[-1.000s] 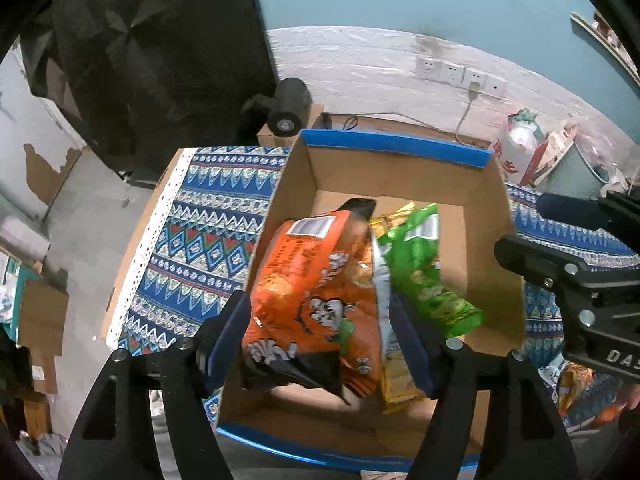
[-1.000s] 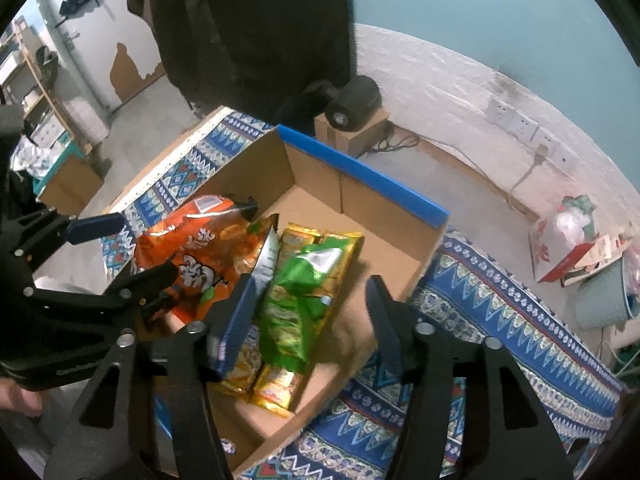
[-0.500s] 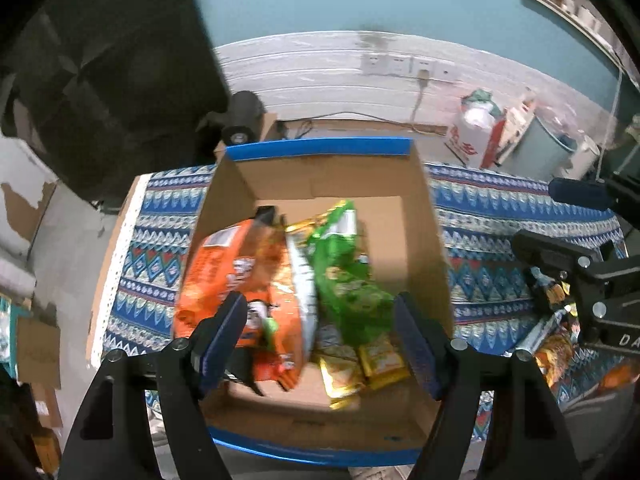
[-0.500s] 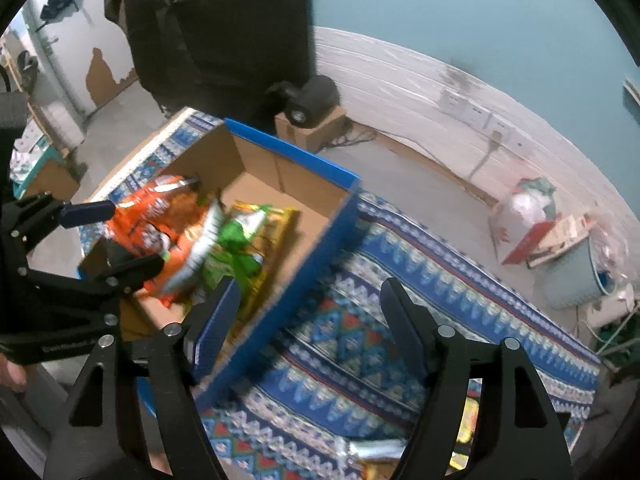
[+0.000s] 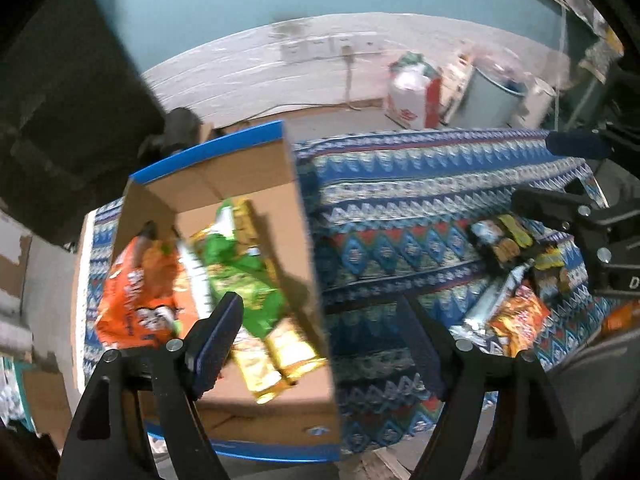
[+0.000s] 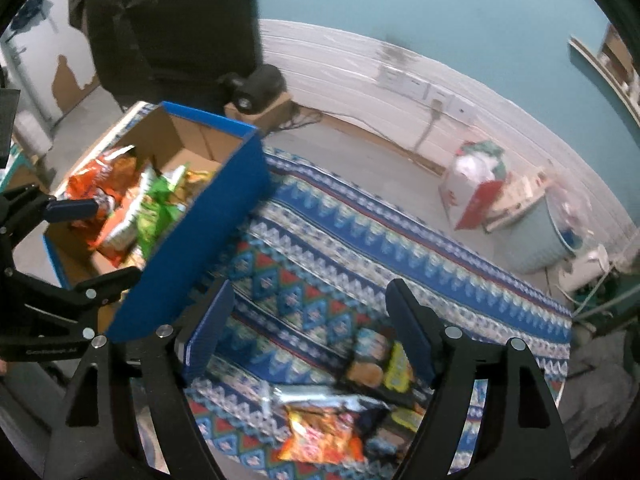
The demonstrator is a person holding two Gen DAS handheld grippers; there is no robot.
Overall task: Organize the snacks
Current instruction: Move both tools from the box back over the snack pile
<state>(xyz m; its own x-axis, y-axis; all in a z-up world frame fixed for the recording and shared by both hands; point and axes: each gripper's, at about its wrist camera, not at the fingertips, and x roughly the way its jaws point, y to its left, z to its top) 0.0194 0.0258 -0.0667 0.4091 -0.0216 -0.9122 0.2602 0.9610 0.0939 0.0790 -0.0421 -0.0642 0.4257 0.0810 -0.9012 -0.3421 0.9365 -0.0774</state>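
While both grippers hang above the patterned cloth (image 6: 320, 248), we read the moment as the gap between one placement and the next pickup. Our left gripper (image 5: 320, 344) stands with its jaws apart and nothing between them; they have just been opening, and they straddle the right wall of the cardboard box (image 5: 308, 240). Our right gripper (image 6: 308, 328) is likewise spread and empty, its jaws also just widened, and it points down at the cloth just short of the loose snack pile (image 6: 352, 408).

Inside the box lie the orange bag (image 5: 136, 292), the green bag (image 5: 244, 280) and yellow packets (image 5: 280, 356), side by side with their long axes running from near wall to far wall.

The relation that governs the coming move is this: the pile lies directly ahead of and below the right gripper, between the lines of its two fingers, whereas from the left gripper it lies well off to the right, near the cloth's edge. We therefore judge the right hand the nearer.

Within the pile, the orange-red packet (image 6: 320, 432) lies nearest the camera, with a silvery wrapper (image 6: 304, 394) just beyond it, its long axis running across the view, and darker packets (image 6: 376, 364) further off. Blur hides their labels.
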